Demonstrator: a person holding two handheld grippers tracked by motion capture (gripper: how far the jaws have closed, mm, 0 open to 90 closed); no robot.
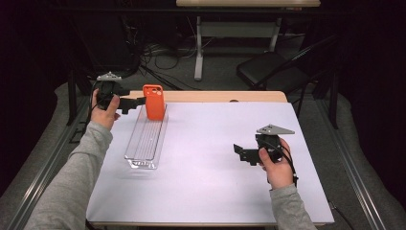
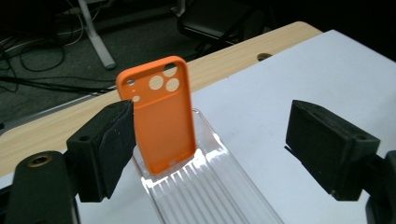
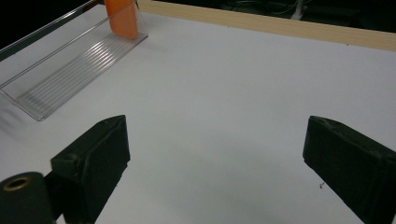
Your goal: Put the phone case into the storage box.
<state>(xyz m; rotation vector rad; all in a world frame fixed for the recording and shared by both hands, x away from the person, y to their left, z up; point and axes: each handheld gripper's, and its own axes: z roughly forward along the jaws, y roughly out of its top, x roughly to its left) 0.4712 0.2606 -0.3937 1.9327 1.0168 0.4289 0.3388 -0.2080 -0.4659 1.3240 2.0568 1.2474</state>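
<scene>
An orange phone case (image 1: 154, 101) stands upright at the far end of a long clear plastic tray (image 1: 142, 146) on the left of the white table. My left gripper (image 1: 137, 101) is level just left of the case, jaws wide open. In the left gripper view the case (image 2: 159, 121) shows its back with the camera holes, its left edge right by the left pad (image 2: 114, 140), and it rests in the tray (image 2: 219, 196). My right gripper (image 1: 238, 151) is held open over the right half of the table, nothing between its jaws (image 3: 215, 140). The tray (image 3: 70, 70) and the case's foot (image 3: 122, 18) lie far to its left.
The white sheet (image 1: 210, 158) covers most of a wooden table, whose bare edge (image 1: 225, 96) runs along the back. Beyond it stand a black chair (image 1: 268, 69), a desk leg (image 1: 198, 52) and floor cables (image 1: 163, 52).
</scene>
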